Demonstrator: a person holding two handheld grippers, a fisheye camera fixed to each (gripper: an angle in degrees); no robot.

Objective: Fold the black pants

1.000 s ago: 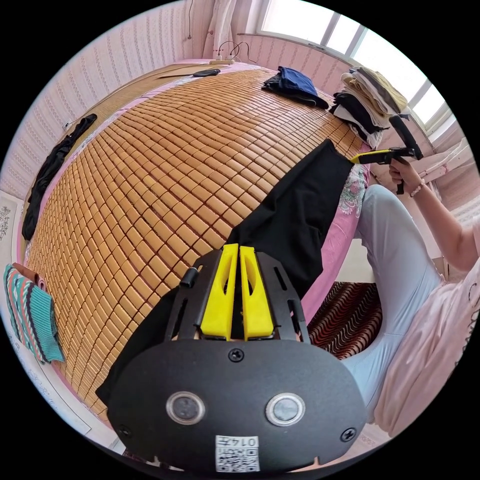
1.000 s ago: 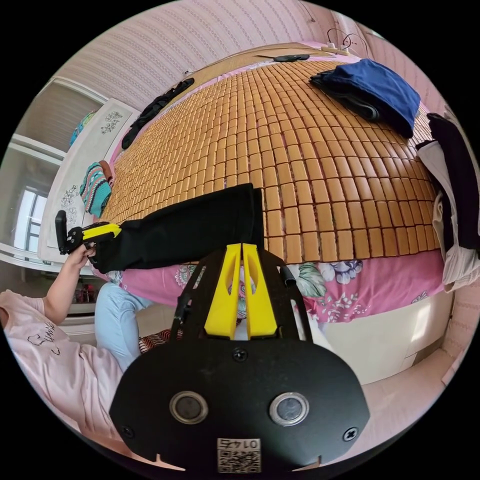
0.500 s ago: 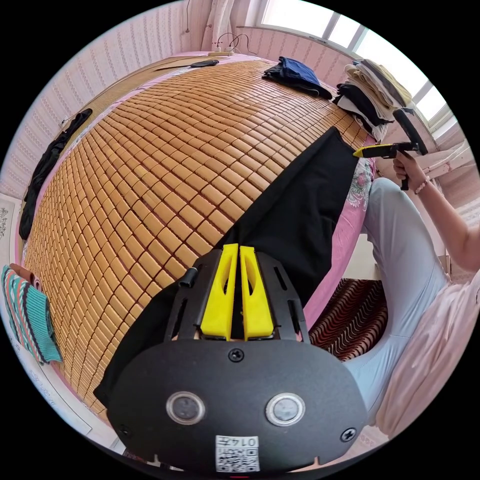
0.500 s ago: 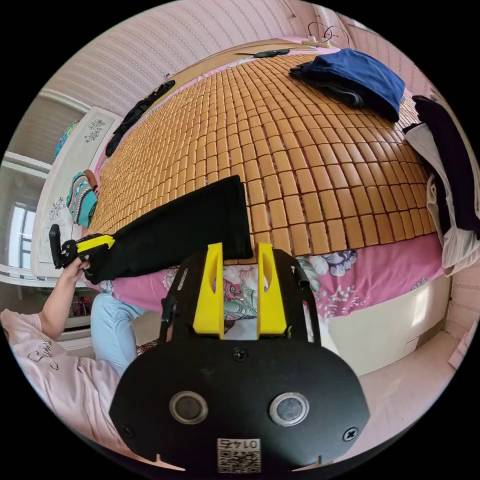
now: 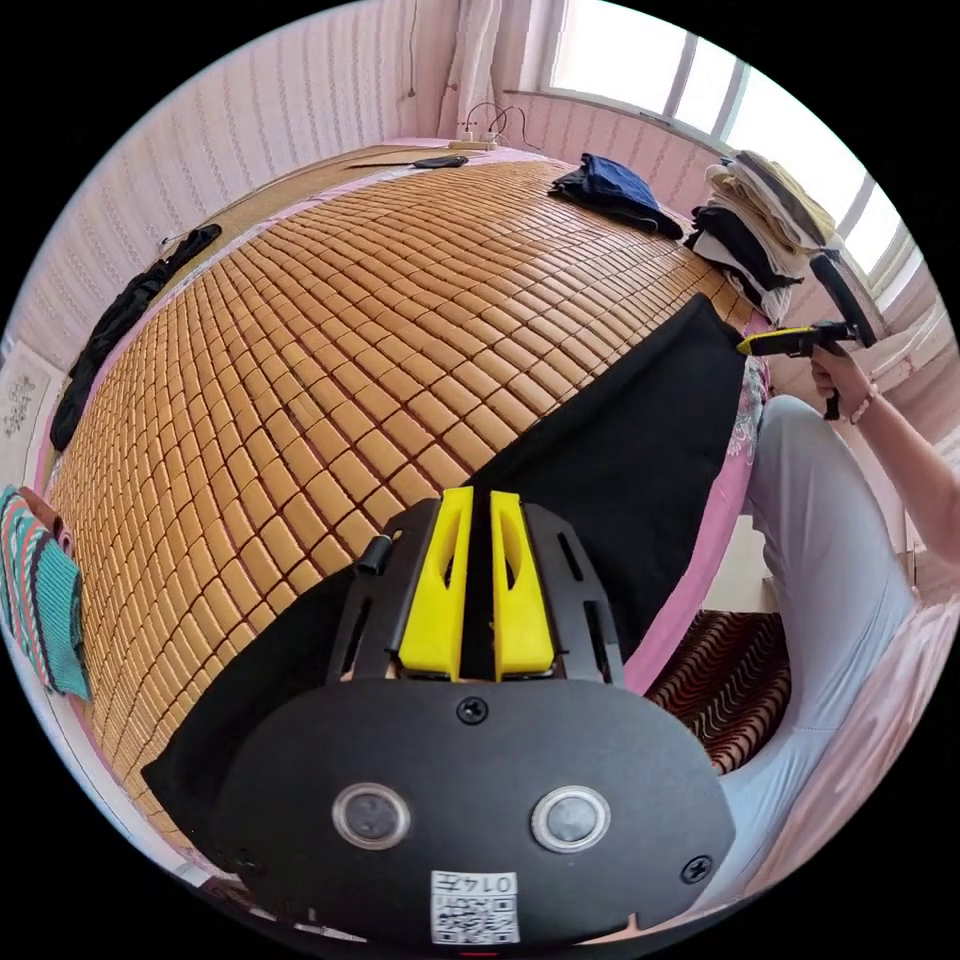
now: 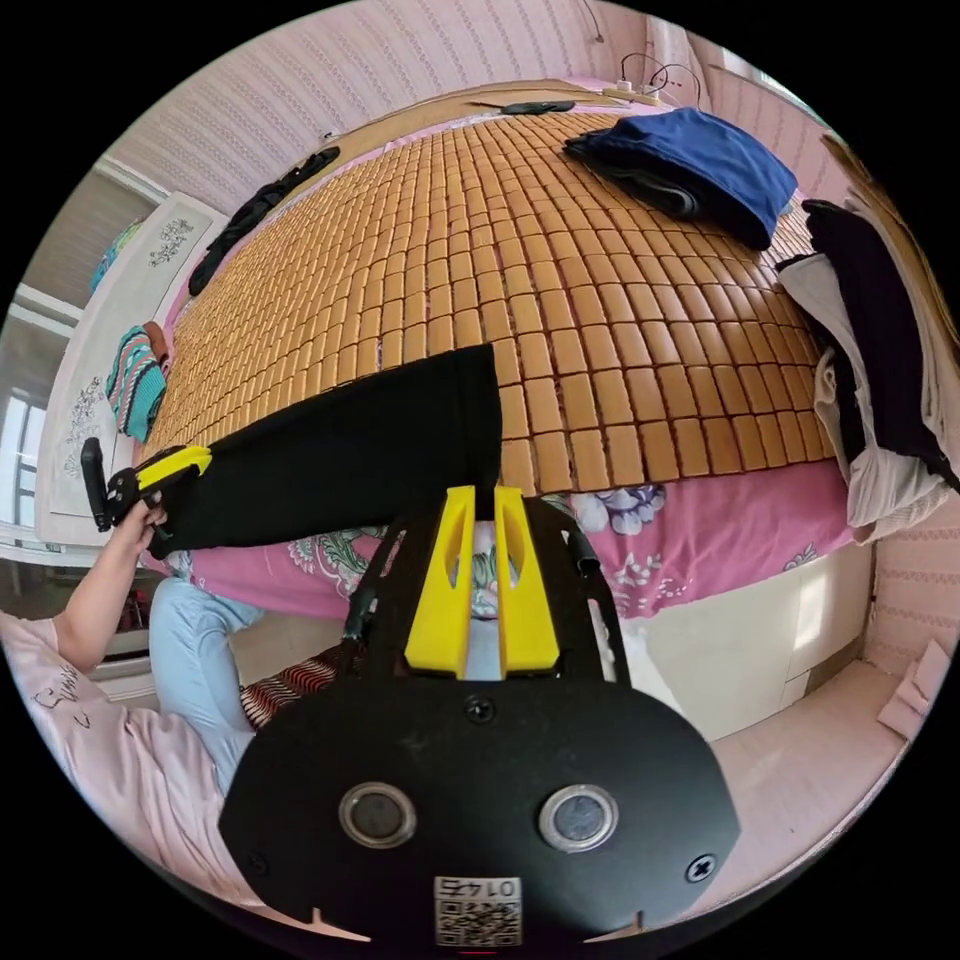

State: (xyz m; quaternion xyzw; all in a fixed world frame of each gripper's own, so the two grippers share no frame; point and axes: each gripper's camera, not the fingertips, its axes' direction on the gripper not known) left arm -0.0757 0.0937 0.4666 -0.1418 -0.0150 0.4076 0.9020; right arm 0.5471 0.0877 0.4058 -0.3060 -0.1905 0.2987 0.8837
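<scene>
Left gripper view: your left gripper [image 5: 476, 585] has its yellow jaws drawn together on black cloth; the black pants [image 5: 610, 470] run from between those jaws away ahead and to the right, along the near edge of the bed.
Right gripper view: your right gripper [image 6: 482, 580] has its jaws close together with a narrow gap between them; whether they pinch the corner of the pants [image 6: 350, 460] just ahead of their tips, you cannot tell.
Pants: they lie in one long flat band on the tile mat [image 5: 330, 330], the far end beside your right gripper [image 5: 790, 342], the other end at your left gripper [image 6: 165, 470].
Done so far: judging by the narrow band, the legs seem already laid one over the other and pulled straight.
Left to do: the lengthwise folds, end to end; no such fold shows yet.
Count, grippers: two, one at each end of the band.
Count, pants on the task: one.
Count, other clothes: one blue and black bundle [image 6: 700, 170] far ahead of the right gripper, one stack of folded clothes [image 5: 760, 230] beyond it on the right, one dark strip of cloth [image 5: 120, 320] at the far left of the mat, one striped piece [image 5: 40, 590] off its left side.
</scene>
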